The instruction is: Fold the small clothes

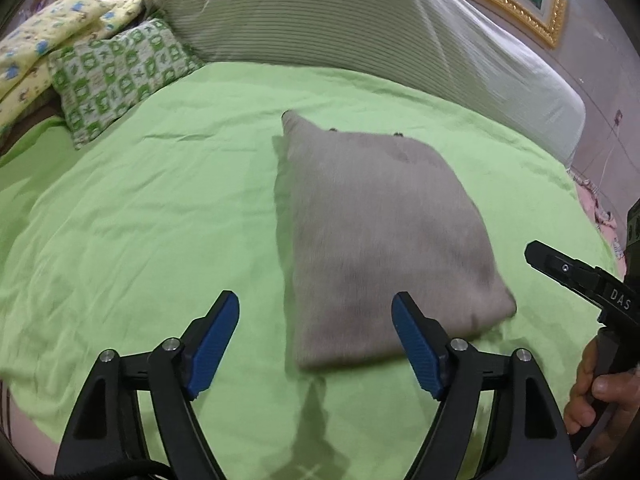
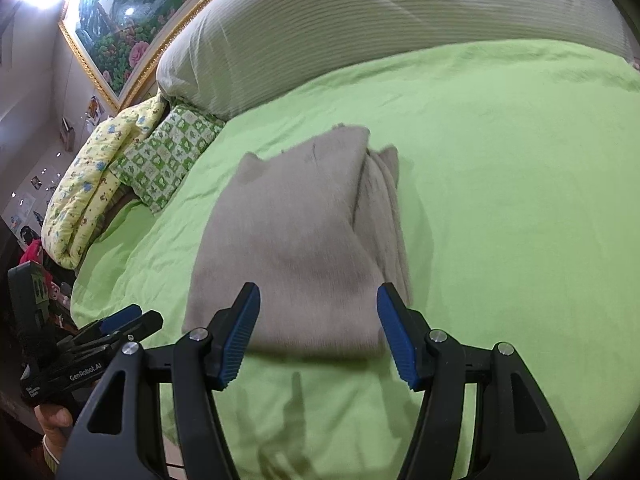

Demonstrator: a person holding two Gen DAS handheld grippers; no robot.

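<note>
**So: grey garment folded and down, both my grippers empty**

Largest first. Green bedsheet (image 1: 140, 216) fills most of both views: soft, lightly creased, matte. A flat, clear surface, which I judge is why the folding is done here.

Striped pillow (image 1: 320, 16) runs across the top of the frame, pale, ribbed, bulky. It sits back against the gold-framed picture (image 2: 120, 20), well apart from the work.

Yellow printed quilt (image 2: 92, 184) and green patterned cushion (image 2: 168, 160) sit bunched at upper left, out of the way.

Grey garment (image 1: 380, 232) lies centre frame on the sheet, folded into a rough rectangle. Fuzzy knit-looking cloth, slightly motion-blurred. In the right wrist view, stacked layers show along its right edge, and two small corners poke up at the far end. Judgement: this fold looks essentially done.

My left gripper (image 1: 316, 344) is at bottom centre, jaws spread wide, nothing between the blue ribbed pads (image 1: 216, 344); the garment's near edge sits just beyond them, not pinched.

My right gripper (image 2: 316, 332) is likewise at bottom centre: jaws well apart, empty, hanging over the garment's near edge.

Each hand grips a handle at the frame edge, e.g. right hand (image 1: 592, 392).
</note>
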